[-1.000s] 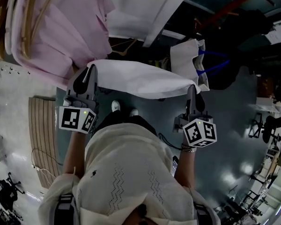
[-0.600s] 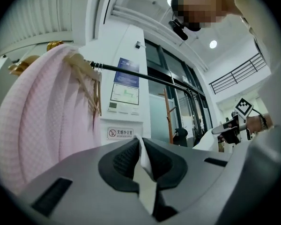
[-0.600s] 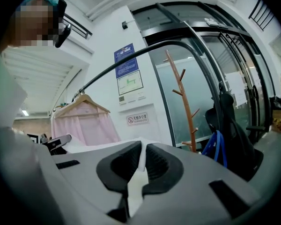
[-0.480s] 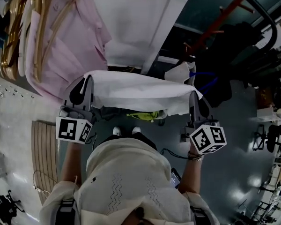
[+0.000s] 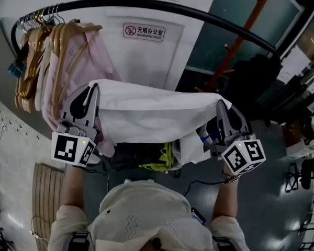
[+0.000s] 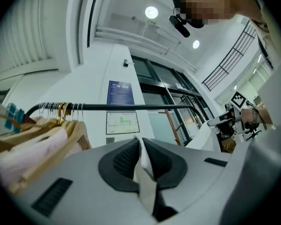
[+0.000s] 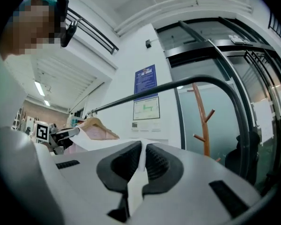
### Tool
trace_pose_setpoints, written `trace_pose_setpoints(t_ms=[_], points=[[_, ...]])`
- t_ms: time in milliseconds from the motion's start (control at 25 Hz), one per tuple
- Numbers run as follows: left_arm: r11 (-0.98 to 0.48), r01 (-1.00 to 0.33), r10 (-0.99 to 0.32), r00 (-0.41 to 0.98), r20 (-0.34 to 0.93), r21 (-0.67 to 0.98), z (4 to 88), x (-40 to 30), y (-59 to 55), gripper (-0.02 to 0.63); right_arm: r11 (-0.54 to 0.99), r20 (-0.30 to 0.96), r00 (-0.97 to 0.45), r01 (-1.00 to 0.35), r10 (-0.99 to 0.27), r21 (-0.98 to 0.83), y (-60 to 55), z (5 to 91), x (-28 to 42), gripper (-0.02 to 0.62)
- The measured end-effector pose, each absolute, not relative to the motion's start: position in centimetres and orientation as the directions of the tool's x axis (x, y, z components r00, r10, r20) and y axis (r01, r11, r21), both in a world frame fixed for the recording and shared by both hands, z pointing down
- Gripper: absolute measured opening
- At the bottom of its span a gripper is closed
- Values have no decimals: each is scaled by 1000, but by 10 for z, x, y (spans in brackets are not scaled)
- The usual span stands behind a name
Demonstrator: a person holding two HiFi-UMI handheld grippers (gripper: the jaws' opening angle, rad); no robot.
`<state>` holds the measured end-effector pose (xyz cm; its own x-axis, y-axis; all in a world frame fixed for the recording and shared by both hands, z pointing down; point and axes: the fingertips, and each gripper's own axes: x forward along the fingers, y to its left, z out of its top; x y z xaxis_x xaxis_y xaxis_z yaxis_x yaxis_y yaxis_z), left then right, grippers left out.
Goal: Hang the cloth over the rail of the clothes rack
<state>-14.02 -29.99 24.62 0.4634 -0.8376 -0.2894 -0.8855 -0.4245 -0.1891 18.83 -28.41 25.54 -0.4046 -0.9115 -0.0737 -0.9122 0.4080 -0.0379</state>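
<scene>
Room: white wall, grey glossy floor (image 5: 272, 203). Rail (image 5: 146, 4) arcs overhead; wooden hangers (image 5: 34, 72) and pink shirt (image 5: 91, 67) at its left end, orange coat stand (image 5: 235, 41) at right.

Cloth (image 5: 152, 111): white, below rail, not touching it. Long axis left-right, top edge about level, rest drooping.

Left gripper (image 5: 90, 99): fingers (image 6: 119, 161) pinch left corner. Right gripper (image 5: 223, 114): fingers (image 7: 124, 165) pinch right corner.

Wall sign (image 5: 143, 32): no-smoking symbol, "NO SMOKING OFFICE".

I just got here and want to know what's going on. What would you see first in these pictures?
First, the white cloth, stretched flat between the left gripper and the right gripper, each pinching one end, in the middle of the head view. Above it a black rail curves across the top, with pink clothes on wooden hangers bunched at its left end.
</scene>
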Motion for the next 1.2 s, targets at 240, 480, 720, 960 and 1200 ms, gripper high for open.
trace_pose_setpoints(t_ms=[240, 480, 720, 960, 1200], points=[[-394, -855, -786, 503, -359, -336, 173, -138, -298, 28, 457, -241, -454, -888, -858, 47, -283, 166, 184, 20], [-349, -830, -729, 532, -430, -435, 99, -138, -298, 28, 427, -327, -460, -888, -826, 172, -279, 94, 180, 20], [-251, -798, -715, 534, -451, -547, 37, -132, -313, 28, 322, -386, -416, -903, -823, 284, -284, 30, 180, 20], [-124, -739, -719, 527, -453, -663, -18, -121, -336, 28, 256, -400, -386, -904, -831, 341, -317, -34, 184, 20], [-101, -754, -740, 493, -457, -649, -61, -127, -387, 28, 251, -389, -385, -902, -837, 352, -361, -72, 181, 20]])
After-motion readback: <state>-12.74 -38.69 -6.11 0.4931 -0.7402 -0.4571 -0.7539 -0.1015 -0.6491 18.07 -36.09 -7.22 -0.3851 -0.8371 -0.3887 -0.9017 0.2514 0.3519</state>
